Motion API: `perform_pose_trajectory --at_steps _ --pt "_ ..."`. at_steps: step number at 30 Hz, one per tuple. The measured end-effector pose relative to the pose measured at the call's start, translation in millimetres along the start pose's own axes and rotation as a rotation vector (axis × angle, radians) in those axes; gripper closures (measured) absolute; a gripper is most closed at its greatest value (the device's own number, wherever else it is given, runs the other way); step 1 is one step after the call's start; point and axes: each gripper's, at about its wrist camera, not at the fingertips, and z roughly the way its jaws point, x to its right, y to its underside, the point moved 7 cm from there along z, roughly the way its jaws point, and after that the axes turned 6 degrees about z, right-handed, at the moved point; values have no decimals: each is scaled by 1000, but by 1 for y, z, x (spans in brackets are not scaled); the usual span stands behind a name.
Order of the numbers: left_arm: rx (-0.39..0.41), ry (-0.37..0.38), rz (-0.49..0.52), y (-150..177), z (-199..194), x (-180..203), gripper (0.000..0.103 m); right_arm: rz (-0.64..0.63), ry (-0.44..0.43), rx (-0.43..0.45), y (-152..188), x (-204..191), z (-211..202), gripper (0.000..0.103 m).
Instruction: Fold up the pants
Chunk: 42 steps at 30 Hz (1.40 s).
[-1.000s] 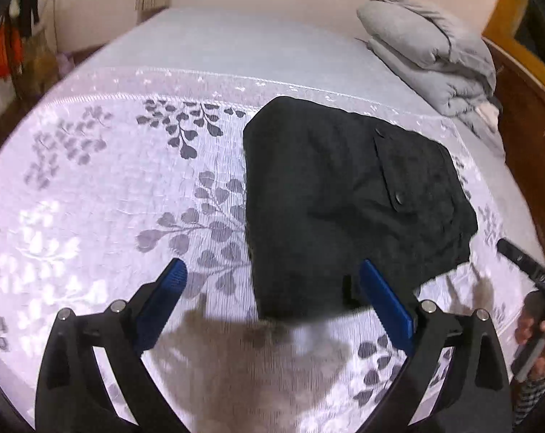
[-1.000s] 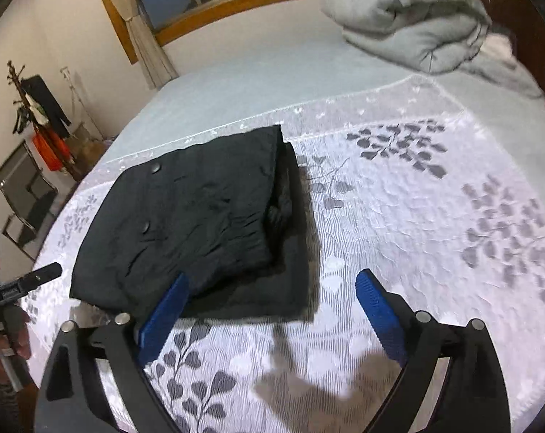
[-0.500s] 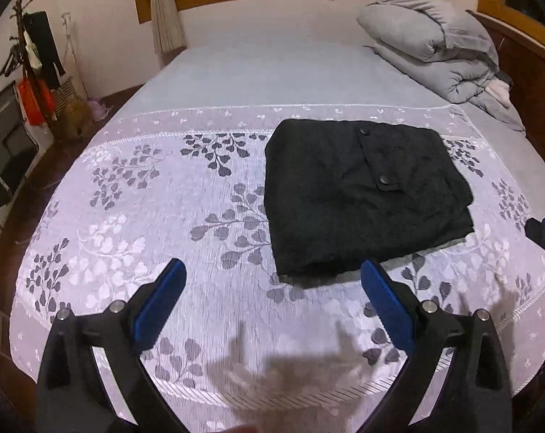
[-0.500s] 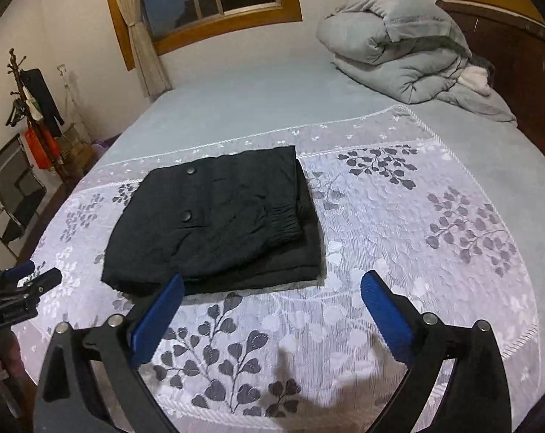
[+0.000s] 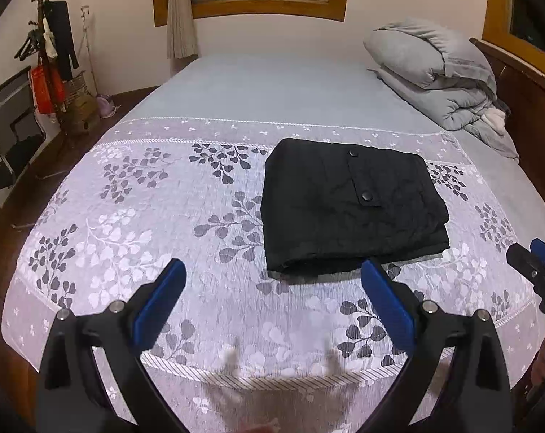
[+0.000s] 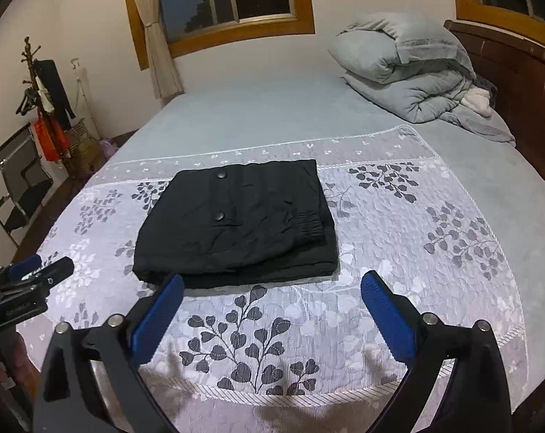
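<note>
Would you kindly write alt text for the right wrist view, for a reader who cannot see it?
Black pants, folded into a compact rectangle, lie on a white leaf-patterned bedspread. The right gripper hovers in front with blue-padded jaws open and empty; a rolled grey duvet sits at the far right.

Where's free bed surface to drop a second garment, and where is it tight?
Free: the patterned cover left of the pants; the strip between pants and the near edge; the plain sheet behind, up to the wall. Right of the pants the cover is open too. Crowded: the far right corner, under the duvet.
</note>
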Motion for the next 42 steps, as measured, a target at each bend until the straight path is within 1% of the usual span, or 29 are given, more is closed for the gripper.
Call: perform_pose_trajectory --at_steps 3,8,13,21,34,42 --pt "13 -14 16 -1 -5 -1 6 -8 3 7 0 -2 -5 4" --pt "29 -7 6 -3 -12 -2 6 -21 29 19 0 -3 -13 4" --pt "42 -20 27 -4 -17 0 6 -31 39 28 3 -5 -17 4" --pt "50 -2 20 -3 -19 3 6 -25 26 9 9 -5 -13 4" --pt "64 -7 63 -3 -20 7 6 -26 13 6 11 -8 -11 4" --pt "60 -2 66 -1 -19 6 5 -32 21 1 11 -9 -10 4"
